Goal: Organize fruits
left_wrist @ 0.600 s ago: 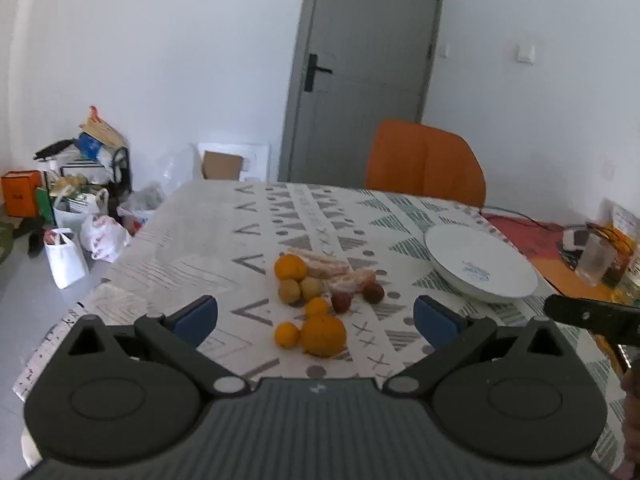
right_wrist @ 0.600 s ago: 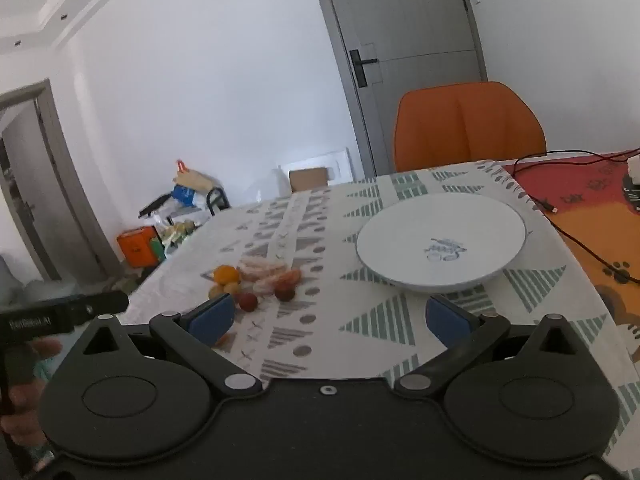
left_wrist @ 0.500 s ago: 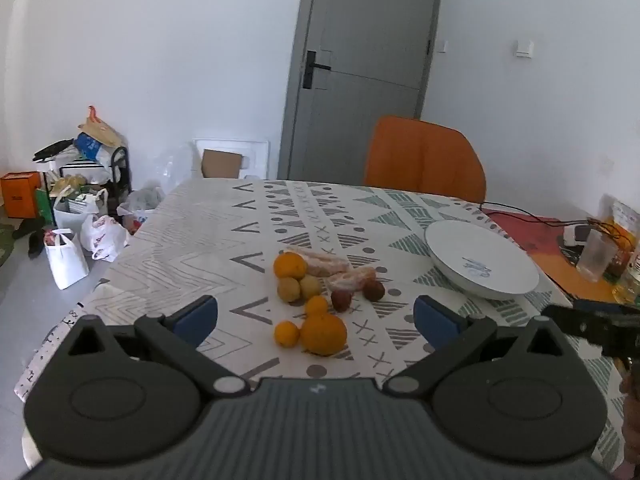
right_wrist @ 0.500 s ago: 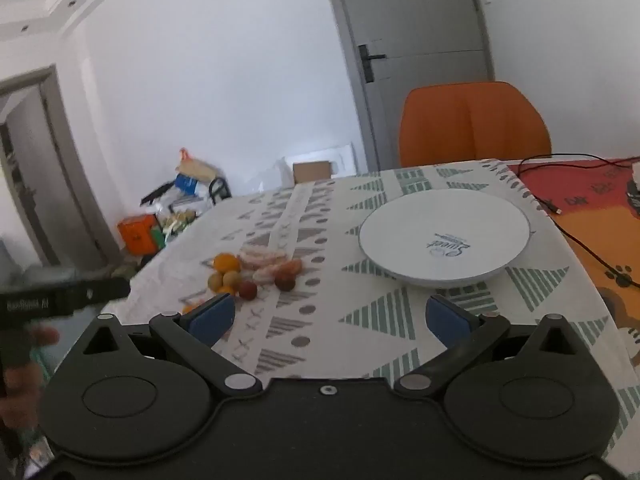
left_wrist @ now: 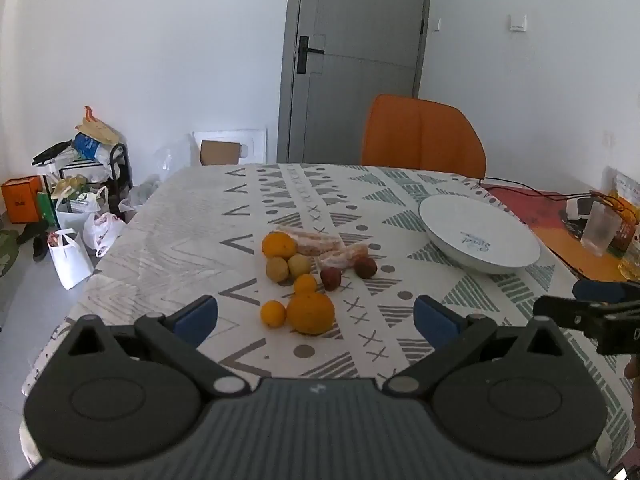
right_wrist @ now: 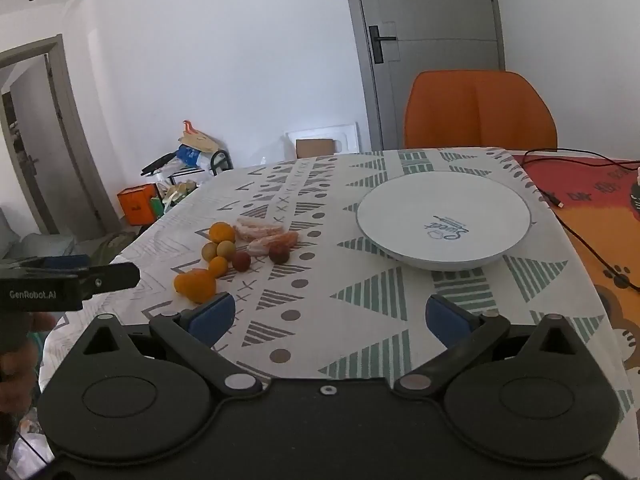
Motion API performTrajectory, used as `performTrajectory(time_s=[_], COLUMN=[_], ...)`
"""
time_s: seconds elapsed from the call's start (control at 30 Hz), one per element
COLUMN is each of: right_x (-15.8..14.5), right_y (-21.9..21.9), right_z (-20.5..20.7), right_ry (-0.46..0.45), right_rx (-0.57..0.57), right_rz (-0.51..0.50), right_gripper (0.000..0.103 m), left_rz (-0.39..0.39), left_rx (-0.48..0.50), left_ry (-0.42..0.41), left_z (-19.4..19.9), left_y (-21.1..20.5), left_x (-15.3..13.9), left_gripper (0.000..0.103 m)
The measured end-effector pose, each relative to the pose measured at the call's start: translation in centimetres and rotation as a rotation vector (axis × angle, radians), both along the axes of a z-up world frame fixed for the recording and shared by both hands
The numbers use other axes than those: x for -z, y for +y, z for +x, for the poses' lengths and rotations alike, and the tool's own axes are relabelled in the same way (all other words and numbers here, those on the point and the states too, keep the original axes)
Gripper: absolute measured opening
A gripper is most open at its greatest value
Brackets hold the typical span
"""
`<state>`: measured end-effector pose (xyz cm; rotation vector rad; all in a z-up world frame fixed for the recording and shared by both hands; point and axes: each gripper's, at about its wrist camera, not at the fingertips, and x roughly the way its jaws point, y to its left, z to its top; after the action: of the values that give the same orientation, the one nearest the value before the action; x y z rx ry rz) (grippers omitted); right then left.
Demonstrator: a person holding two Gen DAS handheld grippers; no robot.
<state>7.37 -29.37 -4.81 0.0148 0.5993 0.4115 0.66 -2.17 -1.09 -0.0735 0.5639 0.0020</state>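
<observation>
Two hand-held tools hover above a patterned bench, both with their blue-padded fingers spread wide and nothing between them. The left tool [left_wrist: 315,318] points down at a loose cluster of fruit lying on the cloth near the bench's middle: a large orange [left_wrist: 310,313] nearest the tool, a small orange [left_wrist: 273,313] touching its left side, and another small one [left_wrist: 305,284] just behind it. Farther back sit two yellowish round fruits [left_wrist: 288,267] side by side, a mid-sized orange [left_wrist: 279,244] behind them, and two dark red fruits [left_wrist: 331,278] to the right. Two pale, wrapped pieces [left_wrist: 316,241] lie at the back of the cluster; what they are cannot be told.

The right tool [right_wrist: 327,317] hangs over bare cloth, with the fruit cluster ahead to its left and a white plate [right_wrist: 400,216] ahead to its right. The plate holds nothing and bears a small printed mark; it stands well apart from the fruit. Each tool appears at the edge of the other's view, held by a person's hand [right_wrist: 16,364].

Beyond the bench [left_wrist: 192,240] stand an orange chair [left_wrist: 422,136] and a grey door [left_wrist: 356,60]. Bags and boxes [left_wrist: 72,208] crowd the floor by the left wall.
</observation>
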Motion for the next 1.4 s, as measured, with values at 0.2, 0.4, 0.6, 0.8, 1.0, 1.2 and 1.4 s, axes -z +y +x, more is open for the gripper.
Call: performTrajectory(time_s=[0.2,0.4,0.6,0.8,1.0,1.2,1.4], right_x=[0.08,0.27,0.15,0.29,0.35,0.22,0.18], right_y=[0.00,0.24,0.43,0.52,0.49,0.44,0.48], right_z=[0.12,0.18,0.13,0.39,0.40,0.31,0.39], right_ry=[0.004,0.018,0.013,0.018,0.020,0.016,0.018], right_rx=[-0.015,-0.017,-0.029,-0.030,-0.024,-0.024,-0.024], right_rz=[-0.010,-0.018,-0.020,-0.021,-0.021,-0.024,-0.024], right_gripper=[0.103,0.103,0.103,0.103,0.103,0.103,0.103], left_rz=[-0.003,-0.012,-0.008,-0.018,-0.018,-0.017,-0.017], left_rx=[0.000,-0.002,-0.003,-0.011,-0.012,-0.003,0.001], left_ry=[0.003,0.015,0.017,0.020,0.021,0.016,0.014], left_z=[-0.34,-0.26,-0.11,-0.10,-0.16,-0.23,-0.42], left_y=[0.06,0.07,0.08,0.29,0.34,0.23,0.33], left_x=[0.00,0.18,0.17,0.14,0.20,0.14,0.09], left_gripper=[0.103,0.103,0.103,0.103,0.103,0.103,0.103])
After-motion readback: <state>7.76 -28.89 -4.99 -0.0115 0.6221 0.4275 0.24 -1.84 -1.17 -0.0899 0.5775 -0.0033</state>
